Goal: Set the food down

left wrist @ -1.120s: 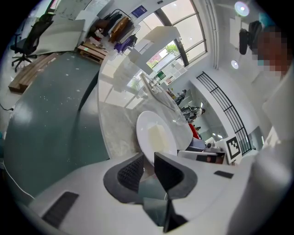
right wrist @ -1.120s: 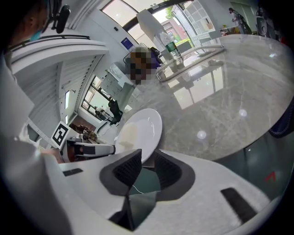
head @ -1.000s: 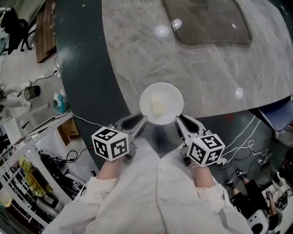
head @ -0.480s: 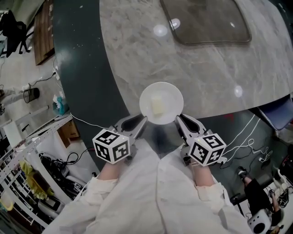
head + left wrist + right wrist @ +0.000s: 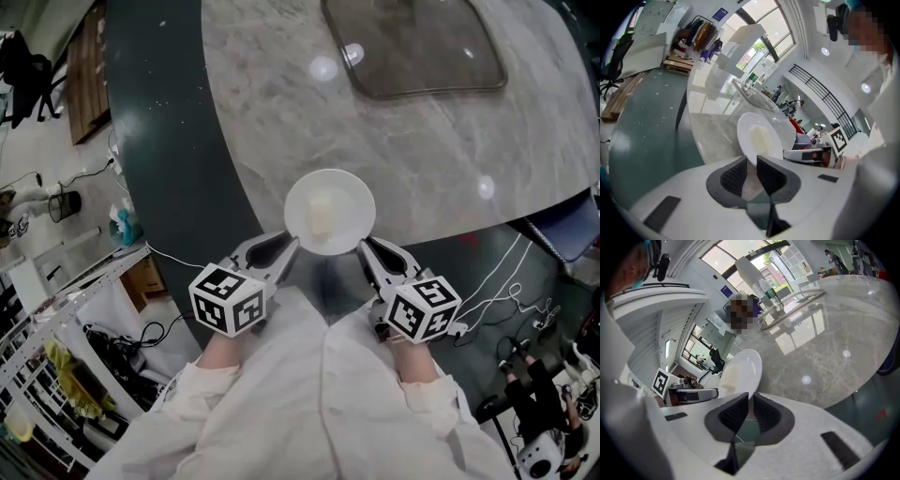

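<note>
While the white plate (image 5: 330,212) bearing a pale block of food (image 5: 322,216) sits at the near edge of the marble worktop (image 5: 422,141), the left tool (image 5: 292,246) clamps one side of its rim and the right tool (image 5: 364,246), jaws just drawn narrower, grips the other. The set-down looks only begun. Next, both must carry the plate level further onto the worktop before releasing.

Pale food (image 5: 322,217) on the plate (image 5: 354,192): kind indeterminable. The marble table (image 5: 422,150) and its dark inset panel (image 5: 412,56) are cut off by the upper edge; the person's white sleeves (image 5: 281,403), by the lower.
</note>
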The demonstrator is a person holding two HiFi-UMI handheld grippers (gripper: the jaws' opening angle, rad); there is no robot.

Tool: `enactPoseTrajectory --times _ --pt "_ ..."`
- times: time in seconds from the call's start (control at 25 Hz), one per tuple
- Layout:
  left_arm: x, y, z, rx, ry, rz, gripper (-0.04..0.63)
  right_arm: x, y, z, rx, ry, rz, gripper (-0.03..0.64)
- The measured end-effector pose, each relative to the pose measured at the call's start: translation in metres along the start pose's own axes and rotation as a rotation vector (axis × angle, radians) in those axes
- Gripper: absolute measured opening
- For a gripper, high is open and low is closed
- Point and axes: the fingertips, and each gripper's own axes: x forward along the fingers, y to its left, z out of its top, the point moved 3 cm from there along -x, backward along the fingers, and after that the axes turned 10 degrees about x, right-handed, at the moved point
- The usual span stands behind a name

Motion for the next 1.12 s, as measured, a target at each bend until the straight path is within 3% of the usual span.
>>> enactPoseTrajectory --times 0.72,1.12 --pt "0.008 0.004 0.047 0.12 -0.016 -0.085 0.071 -0.007 0.009 0.034 -0.004 -0.123 -0.021 0.03" --pt "0.034 -0.01 0.086 0.148 -0.062 -0.06 0.071 -0.02 -0.006 0.083 -0.049 -0.149 0.037 0.029"
